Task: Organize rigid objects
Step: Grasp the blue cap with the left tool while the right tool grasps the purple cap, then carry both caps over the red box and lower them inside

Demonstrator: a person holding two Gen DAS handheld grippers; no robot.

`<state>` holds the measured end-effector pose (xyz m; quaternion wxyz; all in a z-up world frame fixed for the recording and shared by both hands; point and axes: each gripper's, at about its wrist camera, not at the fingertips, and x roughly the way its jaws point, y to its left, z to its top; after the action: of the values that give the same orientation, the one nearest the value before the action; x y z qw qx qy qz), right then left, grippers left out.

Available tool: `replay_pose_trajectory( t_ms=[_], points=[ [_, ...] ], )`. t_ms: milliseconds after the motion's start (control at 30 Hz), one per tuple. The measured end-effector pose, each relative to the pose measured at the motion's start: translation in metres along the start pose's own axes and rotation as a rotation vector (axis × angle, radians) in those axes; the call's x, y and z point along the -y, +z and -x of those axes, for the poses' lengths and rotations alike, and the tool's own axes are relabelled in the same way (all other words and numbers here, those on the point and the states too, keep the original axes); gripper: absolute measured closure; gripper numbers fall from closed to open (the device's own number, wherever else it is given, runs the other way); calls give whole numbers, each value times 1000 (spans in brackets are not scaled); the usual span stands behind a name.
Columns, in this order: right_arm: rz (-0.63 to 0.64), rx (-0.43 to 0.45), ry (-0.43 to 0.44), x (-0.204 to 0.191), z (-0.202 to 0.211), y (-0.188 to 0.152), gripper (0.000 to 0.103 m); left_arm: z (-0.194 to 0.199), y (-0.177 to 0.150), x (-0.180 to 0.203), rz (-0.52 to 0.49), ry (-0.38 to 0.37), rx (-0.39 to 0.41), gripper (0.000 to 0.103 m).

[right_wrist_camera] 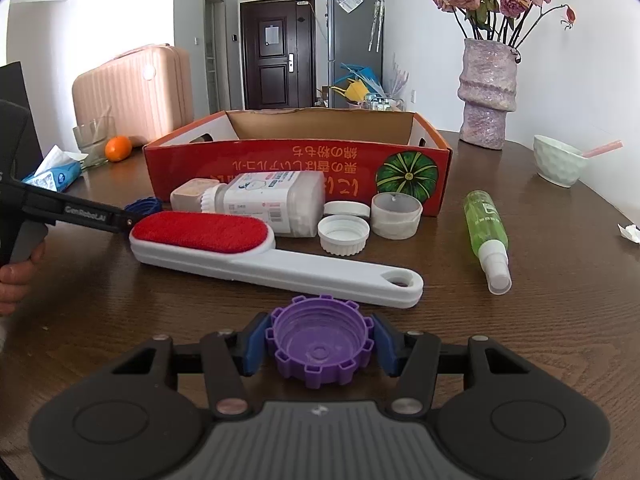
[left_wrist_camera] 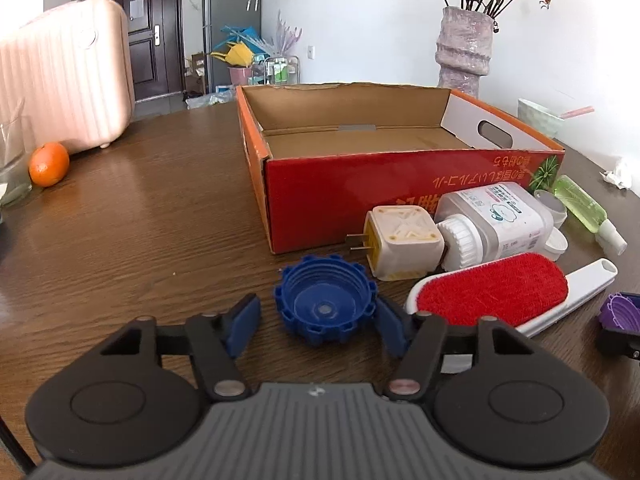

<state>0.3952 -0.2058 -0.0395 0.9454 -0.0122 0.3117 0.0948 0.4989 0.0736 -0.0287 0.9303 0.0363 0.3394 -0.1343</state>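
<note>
A blue ridged cap (left_wrist_camera: pixel 326 304) lies open side up on the wooden table, between the fingers of my left gripper (left_wrist_camera: pixel 318 322). The right pad is at its rim and a gap shows at the left pad, so this gripper is open. My right gripper (right_wrist_camera: pixel 320 344) is shut on a purple ridged cap (right_wrist_camera: pixel 320 340), with both blue pads against its sides, low over the table. An empty red cardboard box (left_wrist_camera: pixel 360 200) stands behind both caps. In front of it lie a red lint brush (right_wrist_camera: pixel 240 248), a white bottle (right_wrist_camera: pixel 272 204), a plug adapter (left_wrist_camera: pixel 404 240) and a green spray bottle (right_wrist_camera: pixel 486 224).
Two white lids (right_wrist_camera: pixel 344 234) and a small white cup (right_wrist_camera: pixel 396 216) sit by the box front. A vase (right_wrist_camera: pixel 486 96) and a bowl (right_wrist_camera: pixel 558 162) stand at the back right. An orange (left_wrist_camera: pixel 49 164), a glass (left_wrist_camera: pixel 12 160) and a tissue pack (right_wrist_camera: pixel 54 174) are at the left.
</note>
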Motion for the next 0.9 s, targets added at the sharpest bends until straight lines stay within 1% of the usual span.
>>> replay_pose_trajectory(
  t_ms=[33, 200, 400, 533, 733, 900],
  points=[
    [0, 1, 0, 0, 0, 0, 50, 0, 0, -1, 1, -2, 4, 50],
    [3, 3, -5, 0, 1, 0, 50, 6, 0, -2, 28, -2, 3, 50],
    [13, 21, -13, -2, 16, -1, 50, 32, -8, 2, 37, 17, 29, 50],
    [15, 39, -13, -3, 32, -4, 50, 60, -14, 4, 53, 40, 60, 50],
    [22, 86, -16, -7, 62, -5, 50, 117, -27, 12, 62, 64, 136, 50],
    [35, 130, -13, -12, 92, -7, 50, 158, -46, 23, 71, 76, 176, 50]
  ],
)
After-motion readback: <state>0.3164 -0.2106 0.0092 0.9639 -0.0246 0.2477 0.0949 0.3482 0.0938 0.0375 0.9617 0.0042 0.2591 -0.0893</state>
